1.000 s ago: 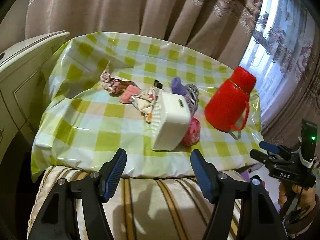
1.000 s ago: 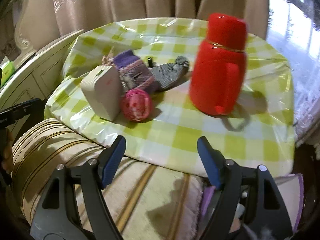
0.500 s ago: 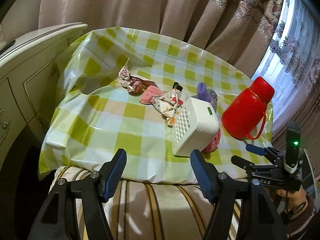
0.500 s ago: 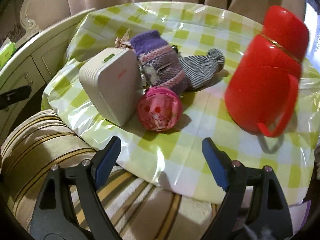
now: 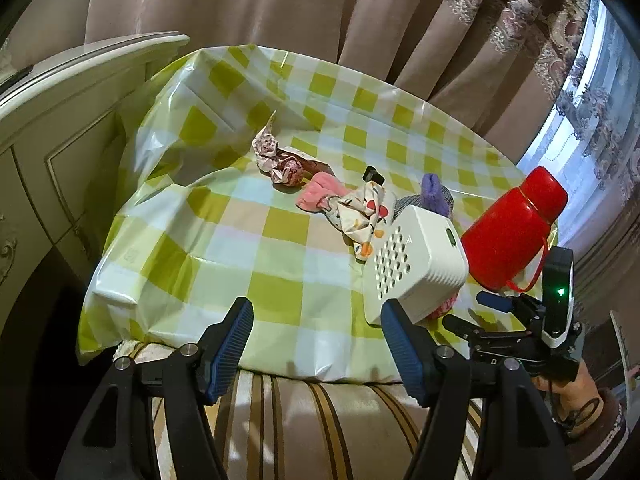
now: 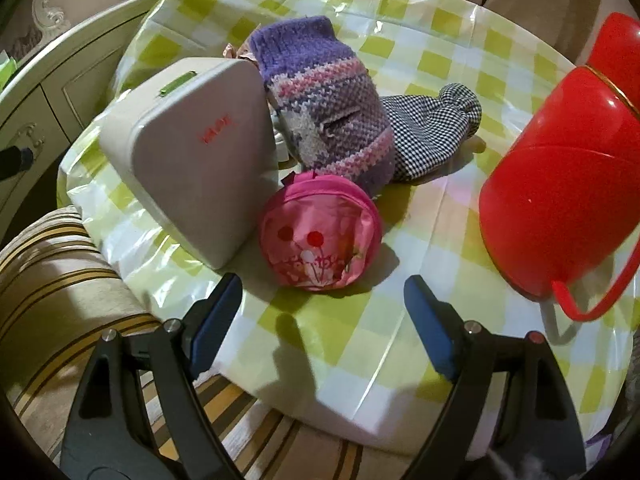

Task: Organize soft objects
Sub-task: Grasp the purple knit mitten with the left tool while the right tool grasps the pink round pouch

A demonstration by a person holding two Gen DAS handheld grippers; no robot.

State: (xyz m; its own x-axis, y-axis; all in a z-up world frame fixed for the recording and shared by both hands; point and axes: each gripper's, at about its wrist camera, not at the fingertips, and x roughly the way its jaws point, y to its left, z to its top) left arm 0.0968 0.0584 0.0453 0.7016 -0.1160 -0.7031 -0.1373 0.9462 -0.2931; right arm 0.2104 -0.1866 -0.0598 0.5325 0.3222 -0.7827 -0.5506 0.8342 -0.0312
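Observation:
My right gripper [image 6: 322,314] is open and empty, just short of a round pink pouch [image 6: 319,233] on the checked table. Behind the pouch lie a purple striped knit sock [image 6: 326,96] and a black-and-white checked sock [image 6: 434,132]. My left gripper [image 5: 316,344] is open and empty at the table's near edge. In the left wrist view a crumpled floral cloth [image 5: 278,160], a pink sock [image 5: 322,195] and a patterned white cloth [image 5: 362,216] lie mid-table. The right gripper also shows in the left wrist view [image 5: 474,312].
A white box with holes [image 5: 416,264] stands at the near right and shows in the right wrist view [image 6: 192,160]. A red jug [image 6: 560,184] stands to the right. A striped cushion [image 5: 320,424] lies below the table edge; a cream cabinet [image 5: 60,128] stands at the left.
My right gripper has moved forward, close to the pink pouch. My left gripper has shifted left, so the table items sit further right in its view.

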